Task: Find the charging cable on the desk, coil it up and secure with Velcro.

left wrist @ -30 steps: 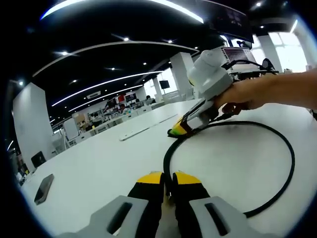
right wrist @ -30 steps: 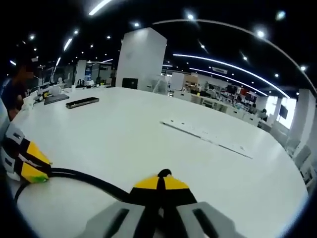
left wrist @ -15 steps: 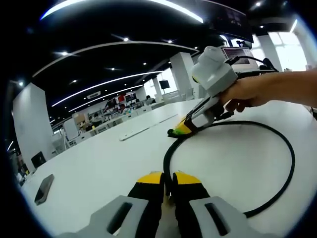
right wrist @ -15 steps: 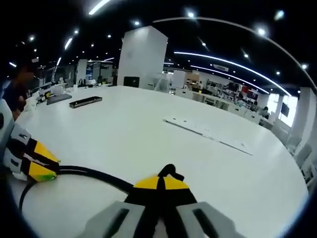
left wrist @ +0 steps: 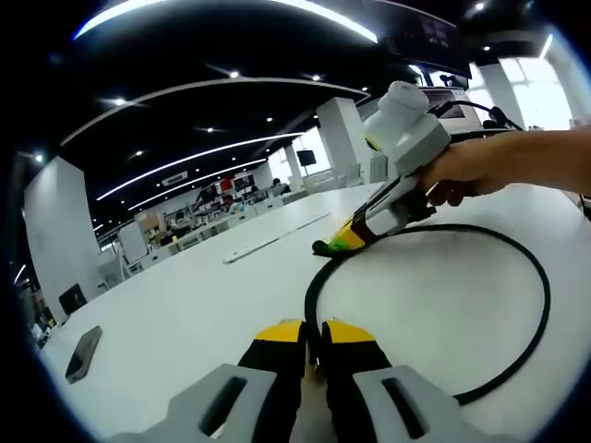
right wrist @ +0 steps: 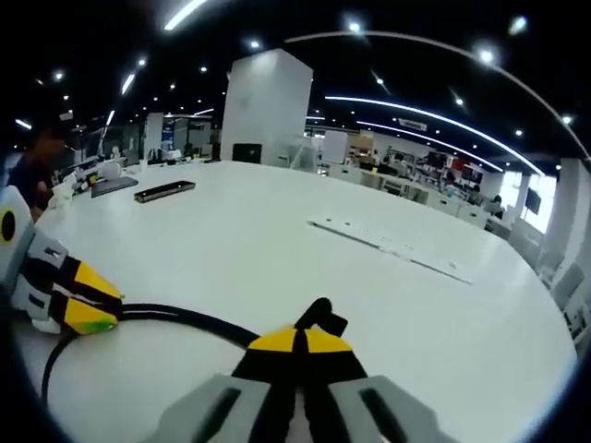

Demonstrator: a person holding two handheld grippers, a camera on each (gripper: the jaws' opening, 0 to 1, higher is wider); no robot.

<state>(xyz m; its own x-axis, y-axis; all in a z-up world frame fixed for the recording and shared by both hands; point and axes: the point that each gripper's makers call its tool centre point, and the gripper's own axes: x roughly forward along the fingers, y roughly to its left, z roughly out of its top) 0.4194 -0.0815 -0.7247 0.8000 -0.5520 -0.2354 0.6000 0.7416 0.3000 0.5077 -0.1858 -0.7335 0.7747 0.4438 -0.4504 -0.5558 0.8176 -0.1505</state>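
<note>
The thick black charging cable lies on the broad white counter in a wide loop, curving out to the right and back toward the left claw. That claw's yellow-tipped black jaws are clenched on the cable, which passes between them at the bottom of the left gripper view. Across the loop, the right claw, carried by a person's hand, pinches the far part of the cable just above the counter.

In the right gripper view, the right claw is closed on the cable near its black plug end, which sticks up past the jaw tips. The cable runs left from there to the left claw.

Elsewhere on the counter, well apart from the loop, lie a dark flat phone and a long white power strip. A large white pillar stands beyond the counter.
</note>
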